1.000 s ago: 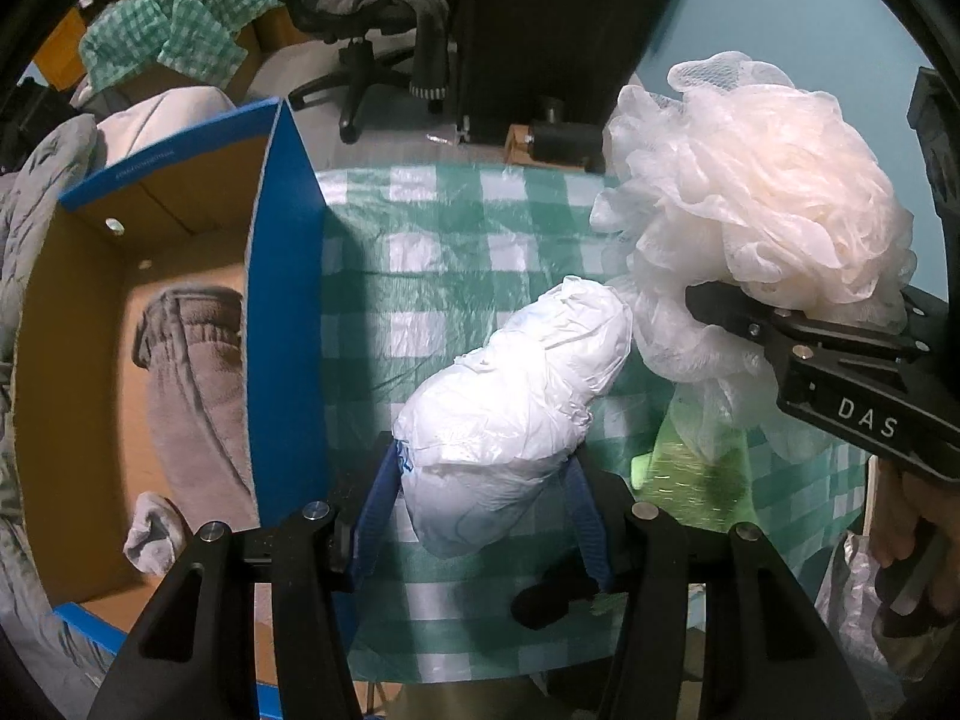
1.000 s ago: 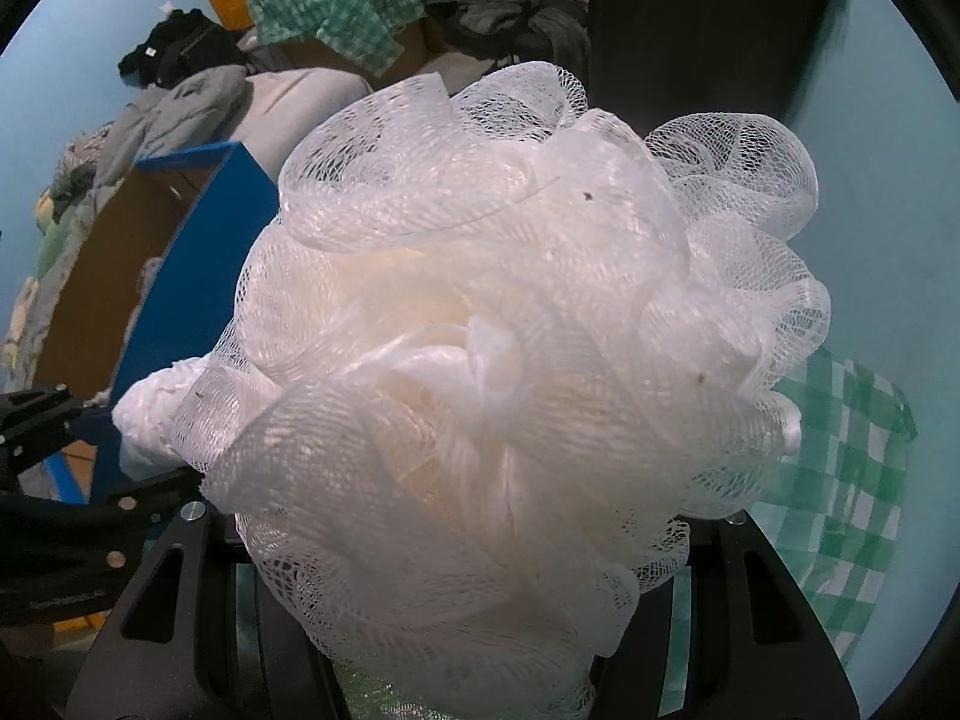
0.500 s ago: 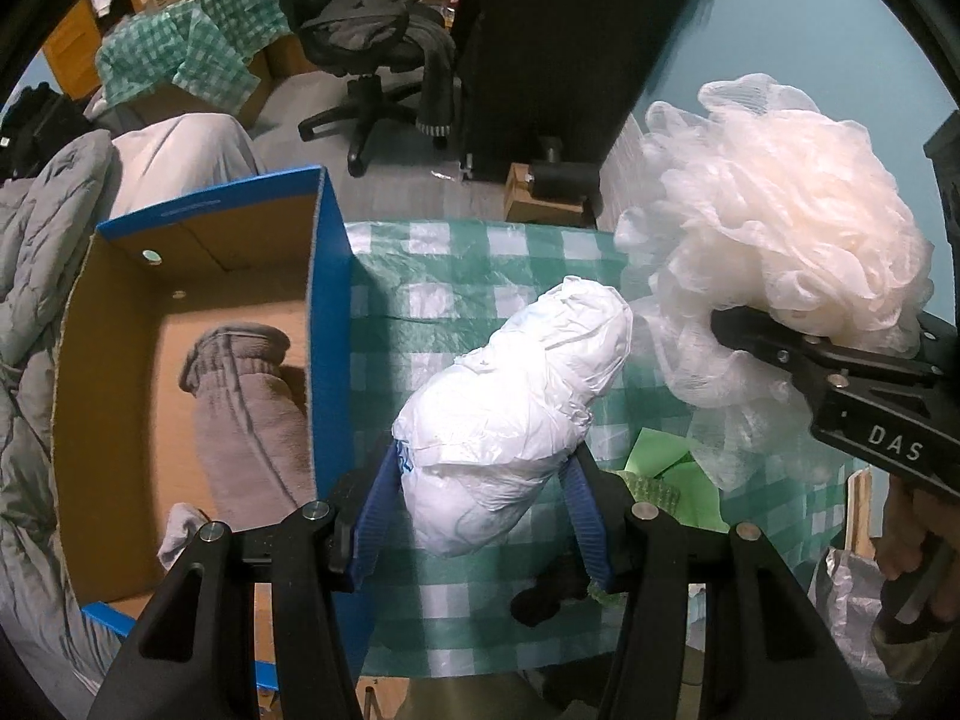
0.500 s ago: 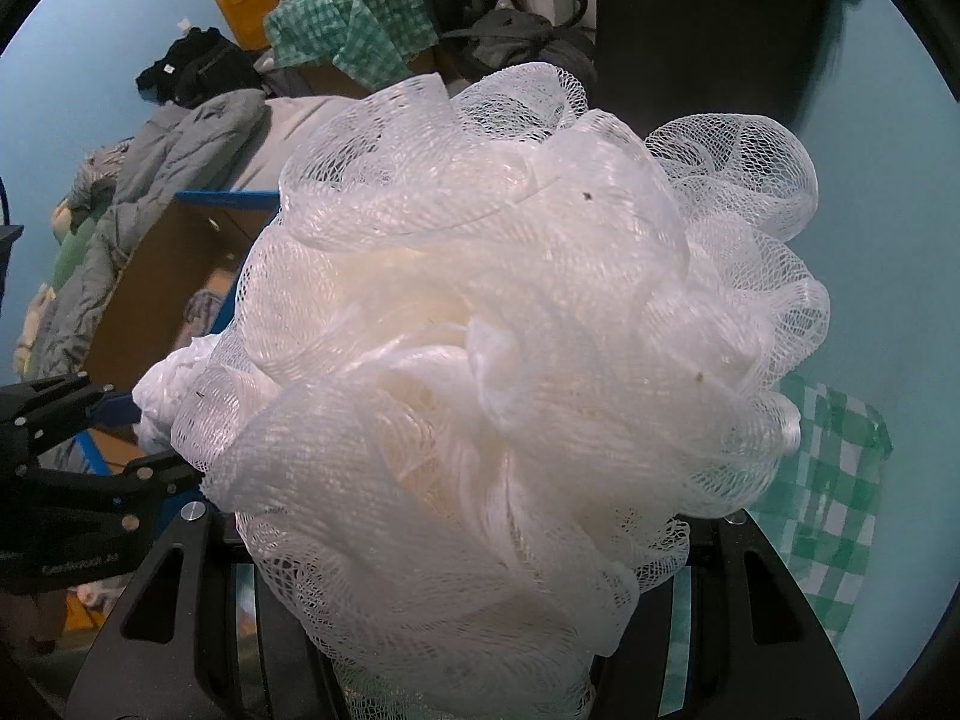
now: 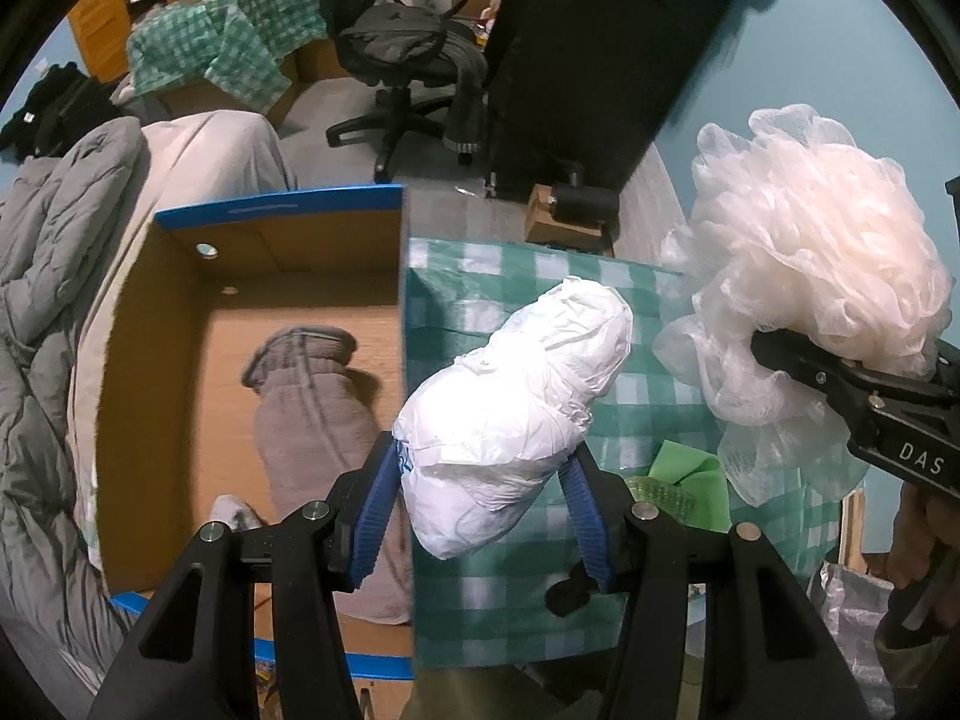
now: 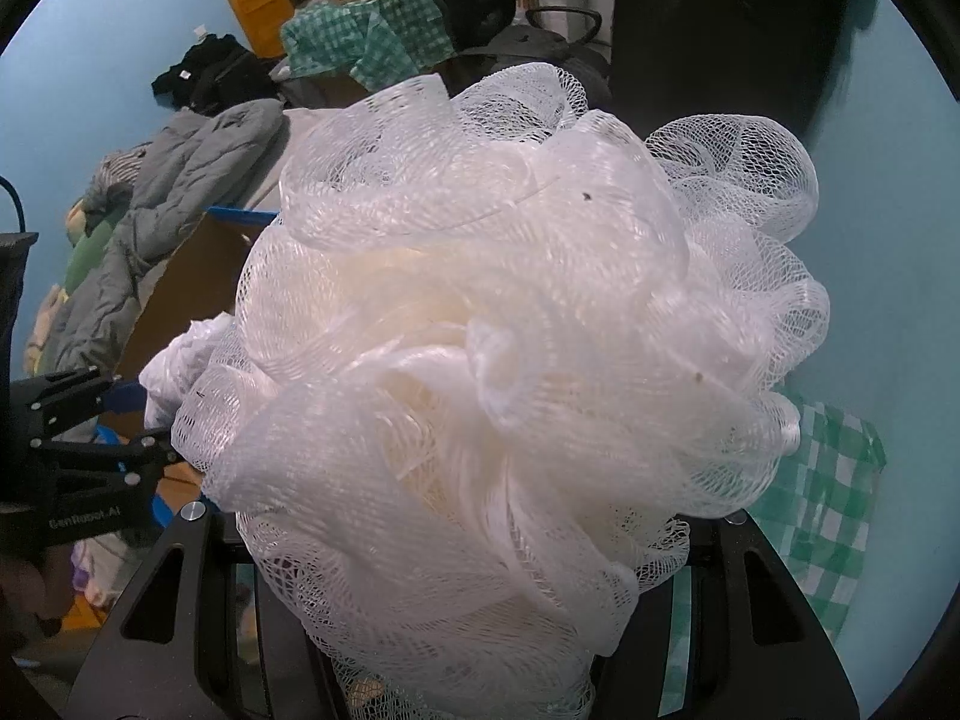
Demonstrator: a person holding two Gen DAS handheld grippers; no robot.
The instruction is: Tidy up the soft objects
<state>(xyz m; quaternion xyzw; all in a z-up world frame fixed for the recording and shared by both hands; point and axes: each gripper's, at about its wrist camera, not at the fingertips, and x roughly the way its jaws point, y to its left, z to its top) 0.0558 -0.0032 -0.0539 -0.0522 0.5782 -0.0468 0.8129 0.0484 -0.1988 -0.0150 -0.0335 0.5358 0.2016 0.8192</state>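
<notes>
My left gripper (image 5: 480, 480) is shut on a white plastic bundle (image 5: 516, 420) and holds it in the air over the edge between the cardboard box (image 5: 150, 360) and the checked table (image 5: 630, 408). My right gripper (image 6: 468, 540) is shut on a white mesh bath pouf (image 6: 510, 330), which fills the right wrist view and hides the fingers. The pouf also shows in the left wrist view (image 5: 822, 264), held high at the right above the table. The box holds a grey sock-like garment (image 5: 312, 408).
A green cloth (image 5: 684, 462) and a small dark item (image 5: 567, 591) lie on the green-checked tablecloth. A grey quilted jacket (image 5: 42, 300) lies left of the box. An office chair (image 5: 408, 42) and a black panel (image 5: 600, 60) stand beyond the table.
Both grippers have risen with their loads. The view has pulled back, so more of the box's inside and the room beyond it shows. The grips are unchanged.
</notes>
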